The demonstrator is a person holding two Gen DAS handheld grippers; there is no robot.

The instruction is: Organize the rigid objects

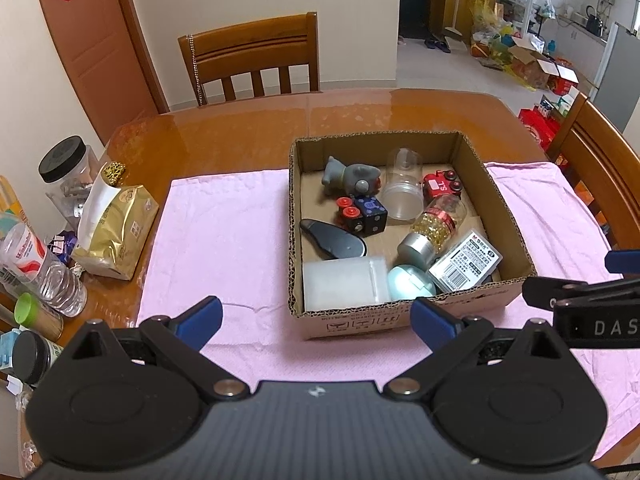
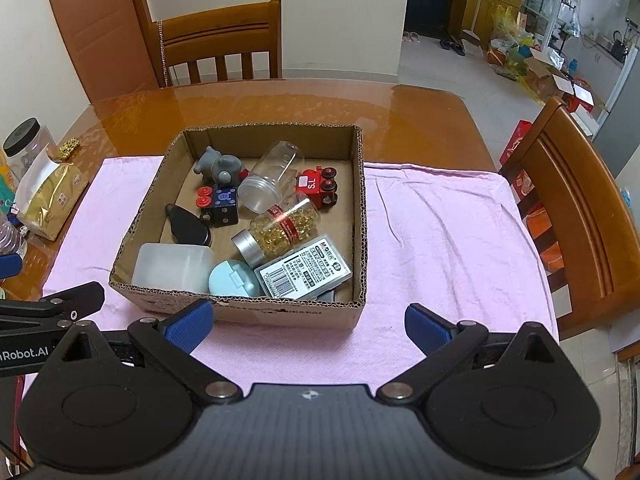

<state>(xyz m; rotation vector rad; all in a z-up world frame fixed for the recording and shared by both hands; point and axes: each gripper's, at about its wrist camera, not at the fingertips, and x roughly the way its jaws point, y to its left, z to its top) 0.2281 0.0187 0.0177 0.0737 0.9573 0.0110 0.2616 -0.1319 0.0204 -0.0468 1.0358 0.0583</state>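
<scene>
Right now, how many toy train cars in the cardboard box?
2. The red toy train car marked SL lies at the far right, beside the clear plastic jar. The dark blue toy train car with red wheels lies mid-left, before the grey elephant figure. Others may be hidden.

Both wrist cameras look down and forward from the near table (image 1: 240, 128) edge, left one left of the cardboard box (image 1: 400, 320), right one right, sharing box (image 2: 248, 312) and far chair (image 2: 220, 40).

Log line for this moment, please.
left gripper open, empty | right gripper open, empty | cardboard box full, on pink cloth
</scene>
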